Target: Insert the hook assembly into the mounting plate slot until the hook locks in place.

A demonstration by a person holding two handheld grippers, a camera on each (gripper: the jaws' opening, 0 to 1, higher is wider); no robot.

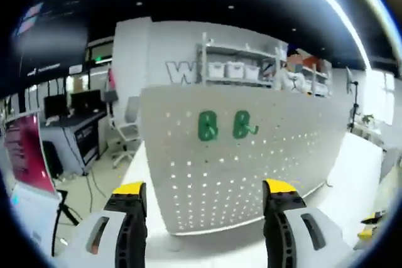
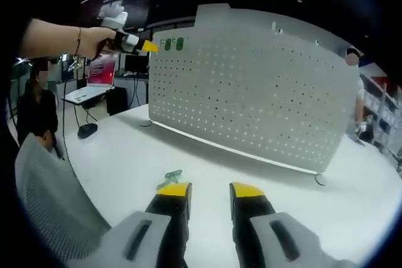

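Observation:
A white perforated mounting plate point(image 1: 251, 155) stands upright on the white table point(image 2: 282, 199). Two green hooks point(image 1: 208, 125) point(image 1: 243, 124) hang side by side in its upper holes; in the right gripper view they point(image 2: 173, 44) are near the plate's top left corner. My left gripper point(image 1: 204, 189) is open and faces those hooks with nothing between its jaws. In the right gripper view, a hand holds the left gripper point(image 2: 148, 46) up beside that corner. A loose green hook point(image 2: 171, 176) lies on the table just left of my right gripper point(image 2: 211, 190), which is open and holds nothing.
A grey mesh chair back point(image 2: 50, 199) stands close at the lower left. A person point(image 2: 34, 108) sits beyond the table's left edge by a laptop point(image 2: 88, 92) and a mouse point(image 2: 86, 131). Shelves with white bins point(image 1: 235, 70) stand behind the plate.

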